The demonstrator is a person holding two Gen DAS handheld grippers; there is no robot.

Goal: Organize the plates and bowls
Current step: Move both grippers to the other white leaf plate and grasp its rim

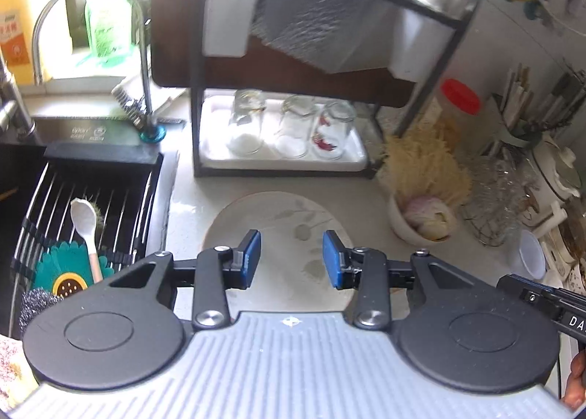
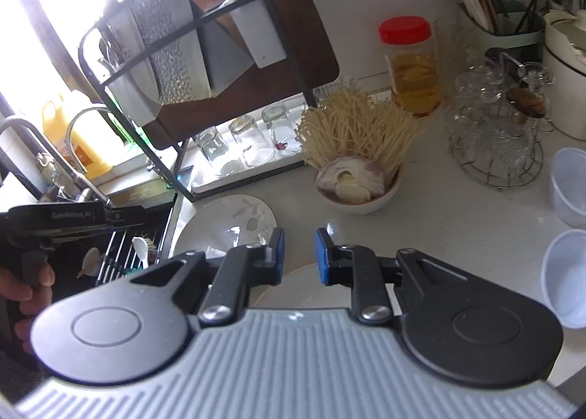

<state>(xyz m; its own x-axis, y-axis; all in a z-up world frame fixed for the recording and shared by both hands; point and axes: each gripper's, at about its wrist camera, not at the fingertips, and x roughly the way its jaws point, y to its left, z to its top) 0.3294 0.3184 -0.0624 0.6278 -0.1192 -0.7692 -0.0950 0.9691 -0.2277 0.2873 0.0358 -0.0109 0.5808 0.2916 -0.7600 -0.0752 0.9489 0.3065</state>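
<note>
A round white plate with a grey leaf print (image 1: 285, 225) lies flat on the counter in front of the black dish rack (image 1: 293, 63). My left gripper (image 1: 292, 258) is open and empty, hovering just above the plate's near half. The plate also shows in the right wrist view (image 2: 234, 217). My right gripper (image 2: 299, 254) is open and empty above the rim of a second white plate (image 2: 304, 287), mostly hidden under it. A white bowl of garlic and dried noodles (image 2: 360, 188) stands beyond it. The left gripper's body (image 2: 73, 221) shows at the left.
The sink (image 1: 84, 199) with a wire drainer, a white spoon (image 1: 86, 228) and scrubbers lies left. Three upturned glass jars (image 1: 293, 126) sit on the rack's tray. A red-lidded jar (image 2: 410, 63), a wire basket of glasses (image 2: 494, 129) and clear plastic tubs (image 2: 567, 276) crowd the right.
</note>
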